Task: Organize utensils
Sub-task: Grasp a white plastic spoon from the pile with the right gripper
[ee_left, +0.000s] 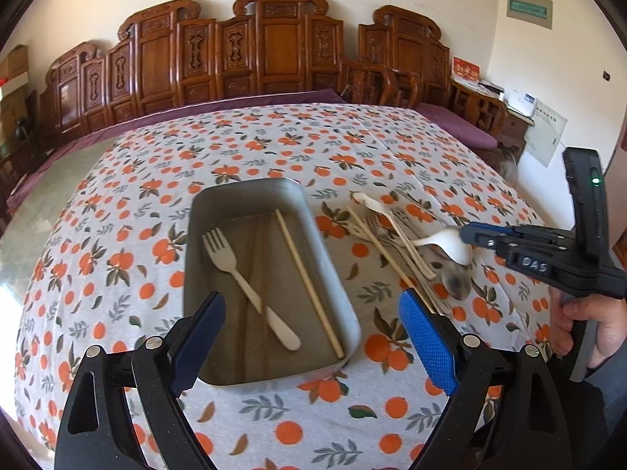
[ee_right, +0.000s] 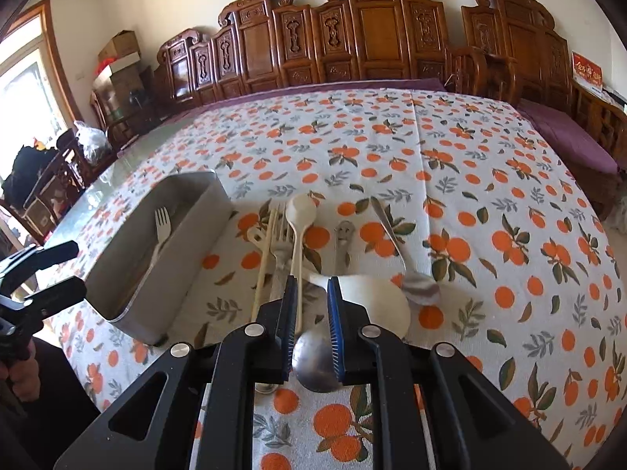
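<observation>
A grey metal tray (ee_left: 196,243) sits on the orange-print tablecloth and holds a cream fork (ee_left: 250,286) and a chopstick (ee_left: 309,286). To its right lies a pile of utensils (ee_left: 392,235). My left gripper (ee_left: 313,333) is open and empty over the tray's near end. My right gripper (ee_right: 311,293) hovers over the pile (ee_right: 298,243), its jaws narrowly apart around a white spoon (ee_right: 376,305) that looks lifted; in the left wrist view its tips (ee_left: 470,235) touch the spoon (ee_left: 446,244). A grip is not certain. The tray also shows in the right wrist view (ee_right: 129,274).
The pile holds a cream spoon (ee_right: 299,215), a metal fork (ee_right: 280,250), a chopstick (ee_right: 264,266) and metal spoons (ee_right: 419,286). Carved wooden furniture (ee_left: 274,51) stands behind the table. The table's left edge (ee_left: 58,180) is bare glass.
</observation>
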### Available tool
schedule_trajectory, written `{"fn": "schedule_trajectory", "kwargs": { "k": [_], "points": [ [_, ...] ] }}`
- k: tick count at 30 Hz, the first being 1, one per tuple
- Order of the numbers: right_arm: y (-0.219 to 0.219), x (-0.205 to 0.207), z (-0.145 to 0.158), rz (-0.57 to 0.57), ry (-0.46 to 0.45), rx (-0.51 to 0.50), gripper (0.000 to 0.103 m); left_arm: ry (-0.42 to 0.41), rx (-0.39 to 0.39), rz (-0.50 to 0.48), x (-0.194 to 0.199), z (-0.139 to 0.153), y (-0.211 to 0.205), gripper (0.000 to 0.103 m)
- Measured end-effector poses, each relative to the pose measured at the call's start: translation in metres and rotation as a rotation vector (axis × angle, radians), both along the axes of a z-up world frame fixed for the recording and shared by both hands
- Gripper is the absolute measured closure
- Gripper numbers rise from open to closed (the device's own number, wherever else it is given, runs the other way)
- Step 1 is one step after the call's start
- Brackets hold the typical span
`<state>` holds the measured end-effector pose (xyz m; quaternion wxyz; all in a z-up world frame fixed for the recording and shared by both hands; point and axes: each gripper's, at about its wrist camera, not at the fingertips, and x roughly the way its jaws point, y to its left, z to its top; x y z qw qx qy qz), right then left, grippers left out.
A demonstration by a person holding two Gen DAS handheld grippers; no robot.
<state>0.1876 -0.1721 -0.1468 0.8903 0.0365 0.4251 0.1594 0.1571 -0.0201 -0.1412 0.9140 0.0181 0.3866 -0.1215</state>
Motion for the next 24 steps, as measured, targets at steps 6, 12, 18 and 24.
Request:
{"fn": "schedule_trajectory", "kwargs": {
  "k": [6, 12, 18, 24],
  "points": [
    [0.017, 0.011, -0.008, 0.045, -0.012, -0.028, 0.086, 0.0, 0.004, -0.013, -0.001, -0.002, -0.01, 0.017],
    [0.032, 0.031, -0.02, 0.081, 0.005, -0.07, 0.086, 0.009, 0.008, -0.006, 0.001, -0.005, -0.015, 0.017],
    [0.042, 0.053, -0.029, 0.078, 0.024, -0.07, 0.086, 0.013, 0.001, -0.008, 0.003, -0.007, -0.02, 0.017],
    [0.047, 0.068, -0.046, 0.062, 0.084, -0.109, 0.086, 0.014, 0.002, 0.002, 0.003, -0.008, -0.023, 0.017]
  ]
}}
